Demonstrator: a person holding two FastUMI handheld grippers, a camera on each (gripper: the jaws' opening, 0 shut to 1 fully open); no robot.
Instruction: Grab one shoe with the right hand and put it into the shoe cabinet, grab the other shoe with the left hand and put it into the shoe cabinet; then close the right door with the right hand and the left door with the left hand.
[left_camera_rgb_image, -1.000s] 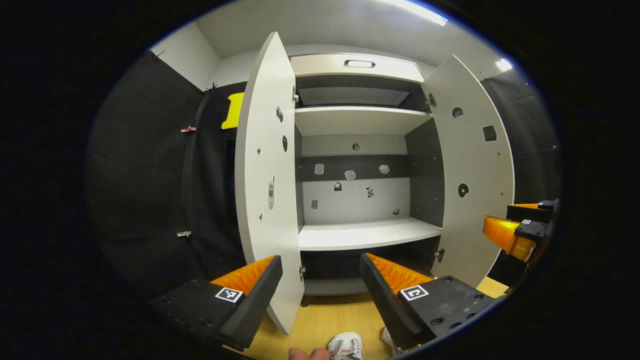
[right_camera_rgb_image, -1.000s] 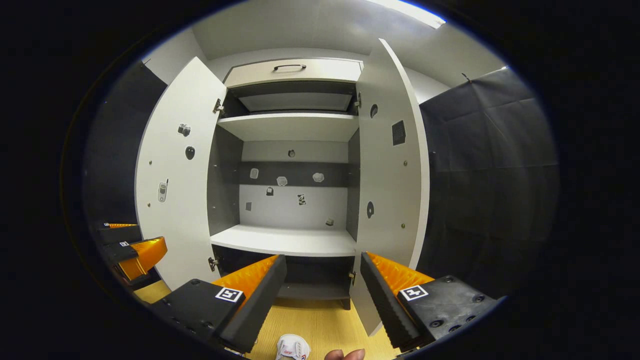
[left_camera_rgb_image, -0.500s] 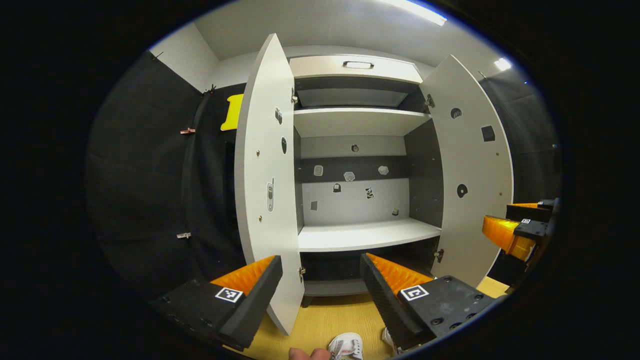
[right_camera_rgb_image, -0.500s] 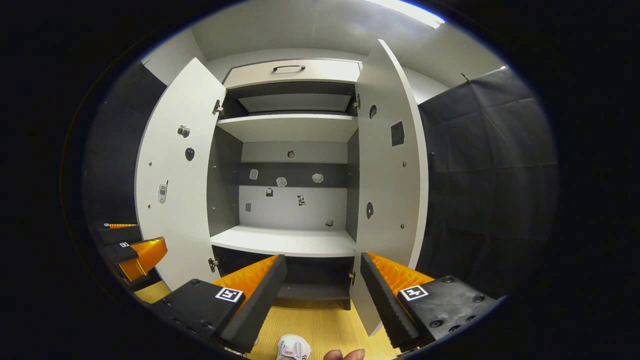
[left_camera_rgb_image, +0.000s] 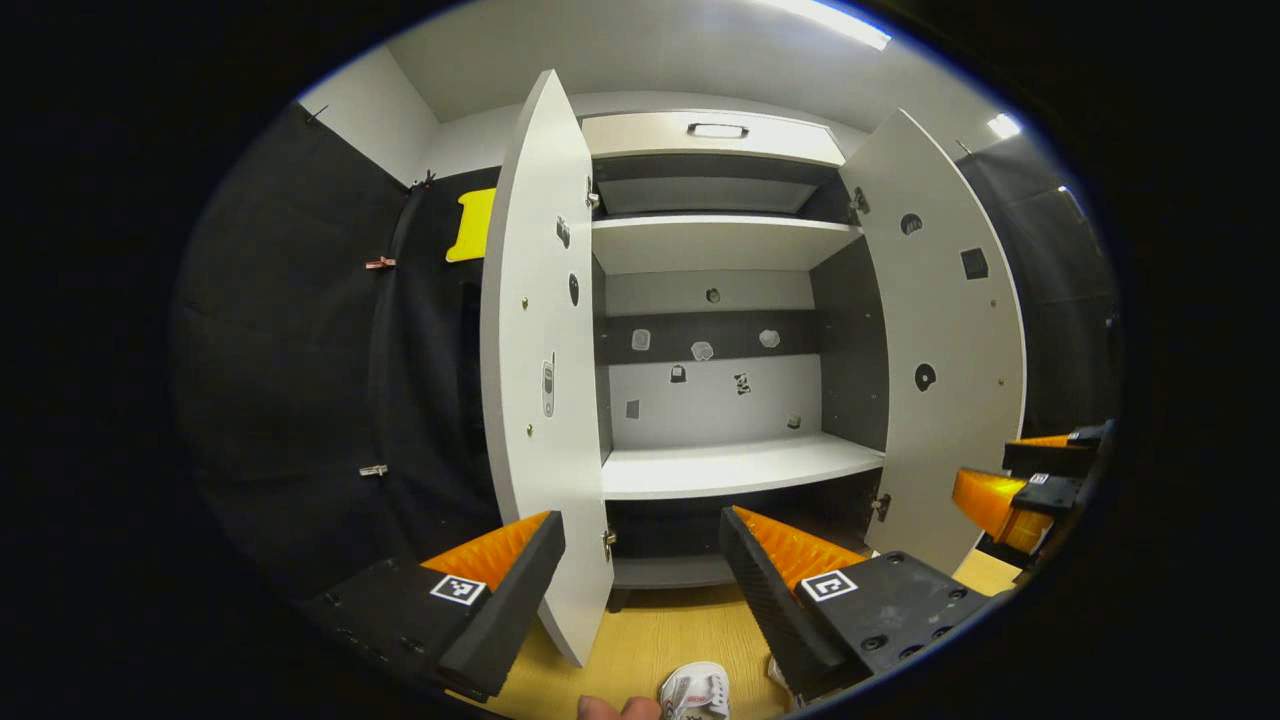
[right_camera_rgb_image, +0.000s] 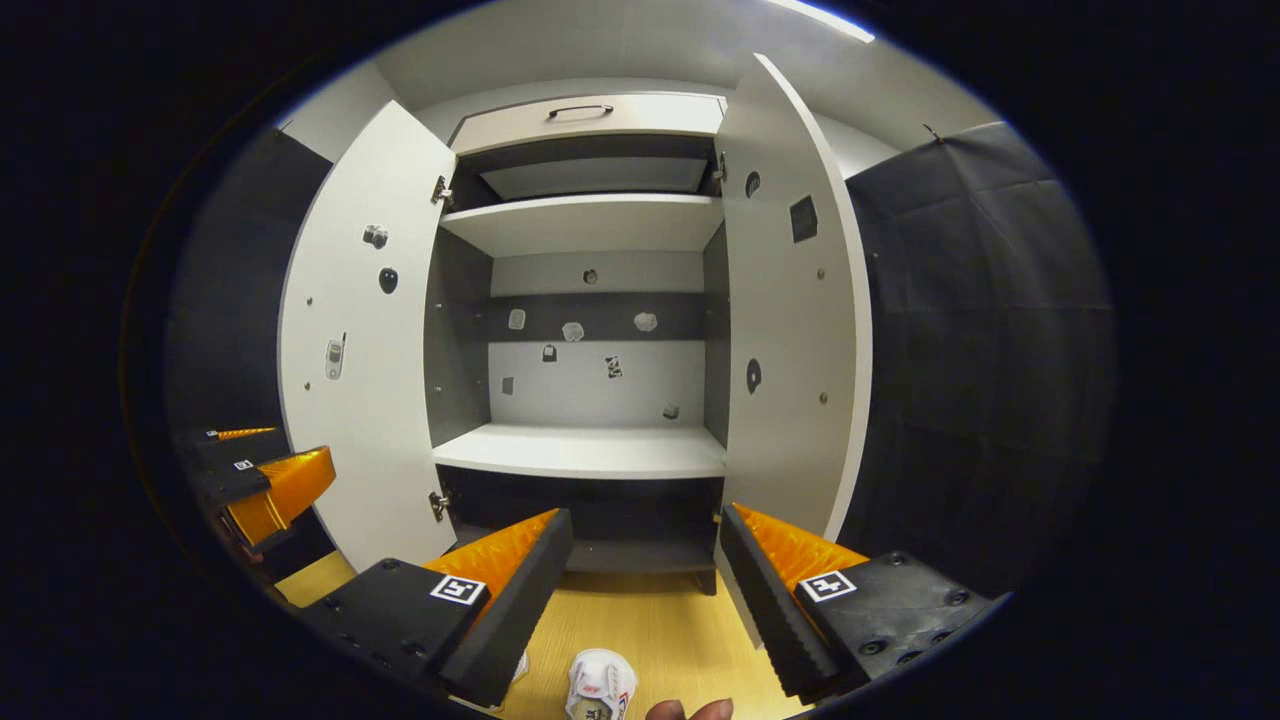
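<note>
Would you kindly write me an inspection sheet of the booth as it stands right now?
Surface: wooden floor in front of the shoe cabinet.
Job's things: left door and right door both open; middle shelf bare; one white shoe on the floor below the right gripper, another white shoe below the left gripper, neither grasped.
Clutter: small stickers on the cabinet's back panel and on the doors' inner faces.
Grippers: left gripper open, holding nothing; right gripper open, holding nothing.
Cables: nothing seen.
Surroundings: black cloth wall on both sides; ceiling light.
</note>
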